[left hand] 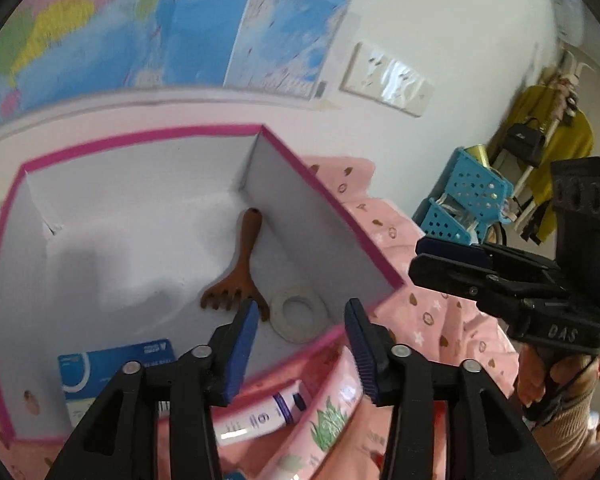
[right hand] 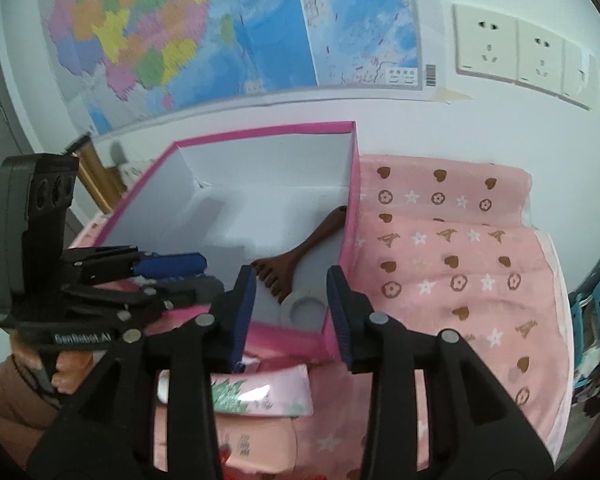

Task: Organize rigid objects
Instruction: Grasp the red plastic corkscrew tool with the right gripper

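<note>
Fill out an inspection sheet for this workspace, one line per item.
Surface: pink patterned cloth, rumpled.
Job's things: pink-rimmed box holds a wooden rake, a white ring and a blue card; two tubes lie outside its near wall.
Clutter: blue baskets to the right.
Grippers: left gripper and right gripper both open, nothing between the jaws.
Cables: nothing seen.
Surroundings: wall map, sockets, yellow garment and black bag on a rack.
</note>
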Demonstrator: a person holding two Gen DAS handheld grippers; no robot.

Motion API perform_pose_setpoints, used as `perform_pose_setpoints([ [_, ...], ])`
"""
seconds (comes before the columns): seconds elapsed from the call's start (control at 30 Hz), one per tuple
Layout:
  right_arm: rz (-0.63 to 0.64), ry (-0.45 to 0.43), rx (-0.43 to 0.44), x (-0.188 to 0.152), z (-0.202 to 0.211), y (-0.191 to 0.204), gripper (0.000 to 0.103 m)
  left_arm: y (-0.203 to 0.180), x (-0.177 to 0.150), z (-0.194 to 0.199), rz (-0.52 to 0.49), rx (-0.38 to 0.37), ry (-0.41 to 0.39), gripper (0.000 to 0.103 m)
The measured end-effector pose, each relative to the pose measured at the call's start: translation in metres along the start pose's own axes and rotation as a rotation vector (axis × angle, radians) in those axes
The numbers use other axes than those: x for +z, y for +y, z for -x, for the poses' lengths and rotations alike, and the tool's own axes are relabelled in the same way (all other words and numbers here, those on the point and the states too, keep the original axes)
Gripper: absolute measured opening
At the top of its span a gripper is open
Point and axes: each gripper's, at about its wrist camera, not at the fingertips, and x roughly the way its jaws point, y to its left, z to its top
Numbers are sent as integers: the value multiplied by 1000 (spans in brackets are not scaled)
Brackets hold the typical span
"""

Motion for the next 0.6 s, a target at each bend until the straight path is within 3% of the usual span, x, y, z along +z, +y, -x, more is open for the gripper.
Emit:
perform_pose_setpoints([
  [0.13, -50, -29, 45, -28, 23, -7, 45, -15, -18, 19, -54, -10, -20, 50],
  [0.3, -134, 13, 79, -70, 30, -18, 45, -33, -49, 33, -124, -17, -10, 50],
  [0.6, -270, 98, 100, -134, 38, -34, 45, -50, -96, 25, -122, -113, 109, 50],
])
